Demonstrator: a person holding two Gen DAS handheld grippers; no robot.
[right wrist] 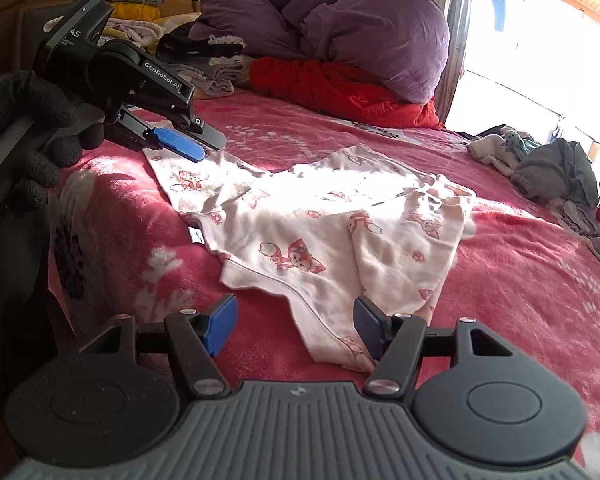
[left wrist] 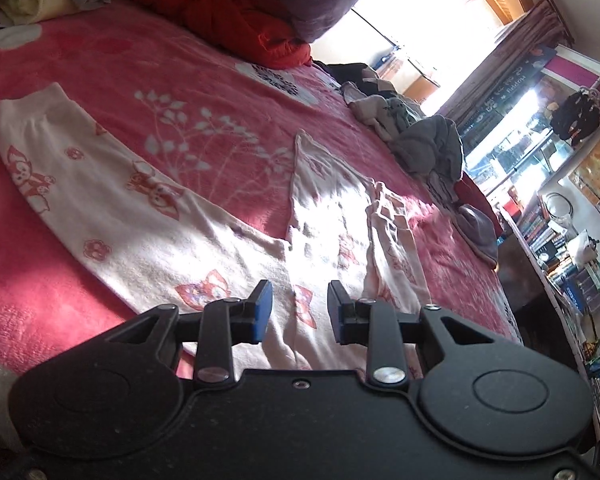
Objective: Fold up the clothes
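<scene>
Hovering over the near hem of the white fox-print top [right wrist: 332,232]: right hand-held gripper [right wrist: 296,326], angled down toward the bed, blue pads wide apart, nothing pinched; the hem corner lies just under and beside the right-side pad, contact unclear. Left hand-held gripper [right wrist: 188,146] sits further back at the left, held by a hand in a dark knit glove [right wrist: 28,128], body tilted down to the right, tips just above the garment's far left edge. From its own camera the left hand-held gripper [left wrist: 300,308] shows a moderate gap between the pads, no cloth between them. Garment lies flat-ish on the pink floral blanket [right wrist: 520,280] of the bed, mid-bed; in the right wrist view its long axis runs from upper left to lower right, right side folded over and wrinkled; in the left wrist view one sleeve stretches away to the upper left, cuff at the far end. Small white tag [right wrist: 196,236] at the left side seam, print unreadable. "GenRobot.AI" reads on the left unit's body. Beyond: red bedding [right wrist: 340,92], purple duvet [right wrist: 340,20], grey clothes pile [right wrist: 552,172] at right, folded stack [right wrist: 132,12] by the headboard.
</scene>
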